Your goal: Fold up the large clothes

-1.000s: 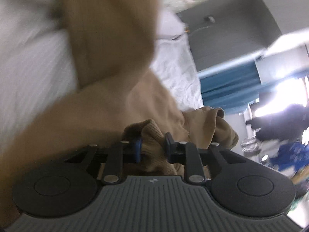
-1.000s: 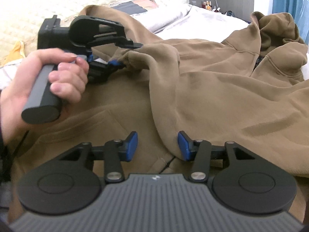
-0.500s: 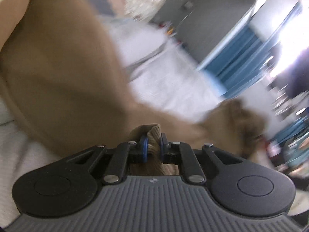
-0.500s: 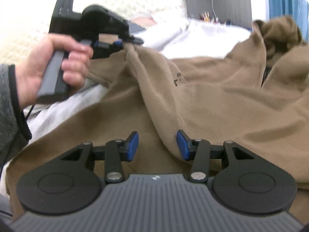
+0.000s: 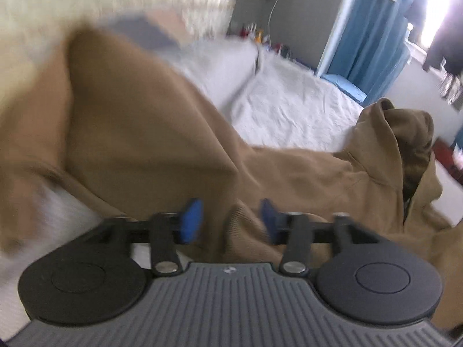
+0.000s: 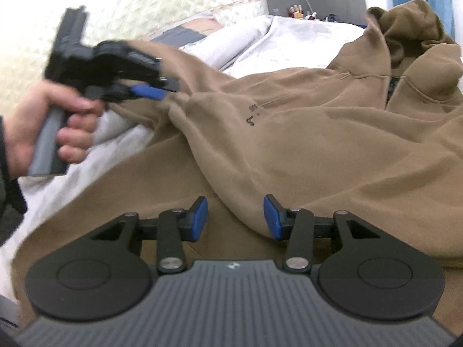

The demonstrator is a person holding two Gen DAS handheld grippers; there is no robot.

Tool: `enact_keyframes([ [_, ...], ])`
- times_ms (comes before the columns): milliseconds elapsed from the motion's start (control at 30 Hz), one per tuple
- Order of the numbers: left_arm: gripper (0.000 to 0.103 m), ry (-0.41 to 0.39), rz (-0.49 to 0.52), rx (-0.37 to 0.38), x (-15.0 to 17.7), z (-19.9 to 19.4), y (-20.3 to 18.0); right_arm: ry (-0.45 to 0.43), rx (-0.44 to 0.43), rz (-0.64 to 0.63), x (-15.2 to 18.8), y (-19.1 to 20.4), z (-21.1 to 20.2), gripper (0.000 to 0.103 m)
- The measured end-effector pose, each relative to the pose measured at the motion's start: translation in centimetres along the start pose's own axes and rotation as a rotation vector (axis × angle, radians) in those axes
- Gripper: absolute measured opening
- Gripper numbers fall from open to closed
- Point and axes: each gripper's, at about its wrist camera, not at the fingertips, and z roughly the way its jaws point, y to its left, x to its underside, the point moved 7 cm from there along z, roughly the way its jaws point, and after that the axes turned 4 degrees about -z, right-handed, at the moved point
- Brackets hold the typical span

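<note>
**Inspector A:** Taking the brown hoodie (image 6: 332, 144) as the landmark. It is lying spread over the white bed sheet (image 5: 295, 110), with its hood (image 6: 411, 29) bunched up at the far right end.

**Inspector B:** And the left gripper (image 5: 230, 219)?

**A:** A hand (image 6: 43, 127) is holding it at the hoodie's left edge, raised above the sheet. Its jaws have just been opening. The ribbed cuff (image 5: 246, 225) of the sleeve is sitting between the blue pads (image 5: 191, 219), yet a gap is showing on both sides, so the grip is released.

**B:** Is the sleeve hanging from anything?

**A:** I cannot tell; the left wrist view is blurring heavily. The sleeve is running from the cuff toward the hoodie's body in a raised fold.

**B:** Right gripper (image 6: 235, 217)?

**A:** It is sitting over the hoodie's near hem area, jaws standing apart. A rounded fold of fabric is lying between the pads, close to the right-hand one, but no pinch is showing; I am reading it as unclenched.

**B:** Anything beyond the hoodie?

**A:** A quilted cream headboard (image 6: 162, 8) is standing behind it, with blue curtains (image 5: 367, 43) past the hood.
</note>
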Motion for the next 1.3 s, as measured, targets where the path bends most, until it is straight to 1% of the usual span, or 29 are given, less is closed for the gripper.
enact_keyframes([
  [33,0.063,-0.033,0.045,0.004,-0.3,-1.4,0.2,-0.005,0.006,0.011,-0.1,-0.2,-0.5,0.046],
  [67,0.065,-0.060,0.081,-0.010,-0.7,-2.8,0.7,-0.007,0.005,0.026,-0.2,-0.3,-0.8,0.047],
  [133,0.068,-0.090,0.126,-0.079,-1.5,-4.5,2.1,-0.011,0.002,0.045,-0.4,-0.4,-1.4,0.048],
  [200,0.069,-0.102,0.145,-0.160,-2.3,-5.2,3.8,-0.022,0.014,0.030,-0.7,-0.3,-1.6,0.049],
  [233,0.069,-0.098,0.140,-0.201,-2.8,-5.3,4.9,-0.025,0.023,0.021,-0.7,-0.2,-1.6,0.060],
  [267,0.069,-0.091,0.125,-0.242,-3.2,-5.1,6.0,-0.025,0.029,0.021,-0.7,-0.1,-1.6,0.066],
  [300,0.070,-0.083,0.119,-0.265,-3.6,-4.7,6.8,-0.027,0.032,0.026,-0.8,-0.3,-1.7,0.078],
  [333,0.070,-0.080,0.132,-0.285,-4.0,-4.1,7.4,-0.029,0.035,0.033,-0.8,-0.4,-1.8,0.081],
  [400,0.070,-0.093,0.189,-0.348,-4.3,-3.0,8.2,-0.022,0.041,0.039,-0.8,-0.7,-1.8,0.081],
  [433,0.070,-0.103,0.209,-0.395,-4.5,-2.2,8.5,-0.022,0.046,0.042,-0.8,-0.9,-2.0,0.081],
  [500,0.070,-0.090,0.208,-0.490,-4.6,-0.4,9.7,-0.023,0.056,0.051,-1.0,-1.3,-2.0,0.081],
  [567,0.070,-0.080,0.214,-0.553,-4.6,0.9,10.3,-0.022,0.060,0.065,-1.2,-1.8,-2.2,0.081],
  [600,0.070,-0.073,0.229,-0.601,-4.7,1.6,10.6,-0.020,0.060,0.070,-1.2,-2.1,-2.3,0.081],
  [667,0.065,-0.063,0.245,-0.683,-4.9,2.6,11.2,-0.026,0.064,0.071,-1.1,-2.7,-2.5,0.081],
  [700,0.062,-0.060,0.255,-0.703,-5.1,2.7,11.5,-0.026,0.071,0.068,-1.0,-3.0,-2.5,0.081],
  [733,0.049,-0.054,0.268,-0.712,-5.1,2.7,11.8,-0.019,0.080,0.071,-0.9,-3.4,-2.4,0.081],
  [767,0.032,-0.042,0.283,-0.713,-5.3,2.4,11.9,-0.013,0.086,0.080,-0.8,-3.9,-2.3,0.080],
  [800,0.026,-0.025,0.294,-0.705,-5.5,2.3,11.9,-0.015,0.085,0.099,-0.9,-4.4,-2.3,0.080],
  [833,0.018,0.008,0.309,-0.714,-5.6,2.0,11.8,-0.017,0.081,0.118,-1.1,-4.8,-2.3,0.080],
  [867,0.013,0.027,0.324,-0.722,-6.0,1.4,11.7,-0.021,0.074,0.138,-1.3,-5.1,-2.4,0.080],
  [933,0.011,0.021,0.343,-0.705,-6.9,-0.5,10.7,-0.036,0.059,0.157,-1.8,-5.4,-3.0,0.080],
  [1033,0.010,0.013,0.342,-0.649,-8.9,-4.1,8.7,-0.065,0.070,0.164,-2.6,-6.4,-4.2,0.080],
  [1100,0.009,0.012,0.344,-0.594,-10.3,-7.0,6.6,-0.077,0.068,0.201,-2.8,-7.3,-5.1,0.081],
  [1167,0.009,-0.013,0.355,-0.555,-11.3,-10.1,4.1,-0.090,0.066,0.221,-3.0,-7.9,-5.9,0.080],
  [1267,0.008,-0.023,0.351,-0.465,-11.5,-15.0,-0.4,-0.138,0.109,0.129,-3.7,-7.3,-7.6,0.080],
  [1300,0.008,-0.027,0.351,-0.441,-11.5,-16.3,-1.8,-0.151,0.111,0.102,-3.8,-6.9,-8.2,0.080],
])
